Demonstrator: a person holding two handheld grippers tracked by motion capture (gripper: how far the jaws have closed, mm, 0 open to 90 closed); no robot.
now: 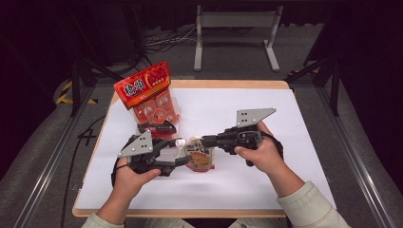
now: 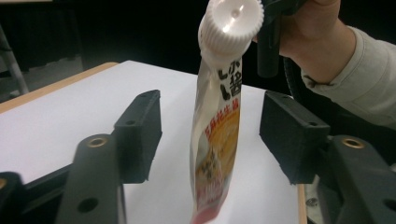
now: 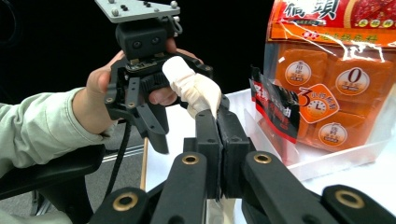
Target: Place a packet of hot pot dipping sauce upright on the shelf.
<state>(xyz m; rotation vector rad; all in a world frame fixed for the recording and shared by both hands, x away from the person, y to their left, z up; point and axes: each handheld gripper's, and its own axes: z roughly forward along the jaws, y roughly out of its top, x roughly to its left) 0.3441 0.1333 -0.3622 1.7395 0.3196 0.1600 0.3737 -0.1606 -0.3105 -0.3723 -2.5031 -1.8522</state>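
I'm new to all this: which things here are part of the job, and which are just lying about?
In use:
pouch, with white cap
right gripper, shut on pouch
left gripper, jaws either side of pouch

Lying about:
orange pack
metal stand

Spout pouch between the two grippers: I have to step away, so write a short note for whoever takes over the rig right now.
Right gripper: shut on the spout pouch, clamping its upper part and holding it up off the white table.
Left gripper: open, jaws on either side of the hanging pouch, pads not touching it.
White screw cap: on the spout, at the top of the pouch.
Orange snack pack: standing at the back left of the table.
Done: pouch lifted and presented to the left gripper.
Left: probably a left grip on the pouch or cap; judge before closing.
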